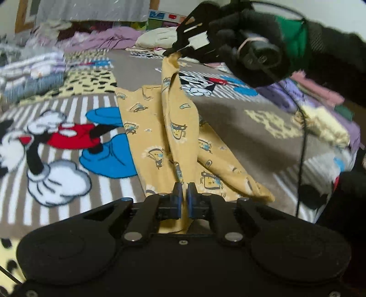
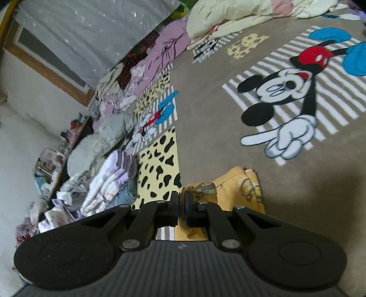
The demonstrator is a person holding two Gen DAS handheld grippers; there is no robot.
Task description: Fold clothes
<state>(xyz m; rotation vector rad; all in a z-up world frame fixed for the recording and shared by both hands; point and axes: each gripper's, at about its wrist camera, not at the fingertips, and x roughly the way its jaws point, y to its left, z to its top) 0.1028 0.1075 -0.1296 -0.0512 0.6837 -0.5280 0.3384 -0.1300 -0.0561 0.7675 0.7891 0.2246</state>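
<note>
Your left tongs [image 1: 184, 190] and right tongs [image 1: 170, 52] both pinch the yellow cloth [image 1: 180, 128], lifted between them over the cartoon blanket [image 1: 228, 118]. Folded stacks [image 2: 109, 180] lie left; curtain [image 2: 91, 29] beyond.

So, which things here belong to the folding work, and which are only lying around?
Part of the job:
- yellow printed garment
- left hand-held gripper, shut on its near end
- right hand-held gripper, shut on its far end

Lying about:
- cartoon blanket
- folded stack
- purple clothes
- cream bedding
</note>
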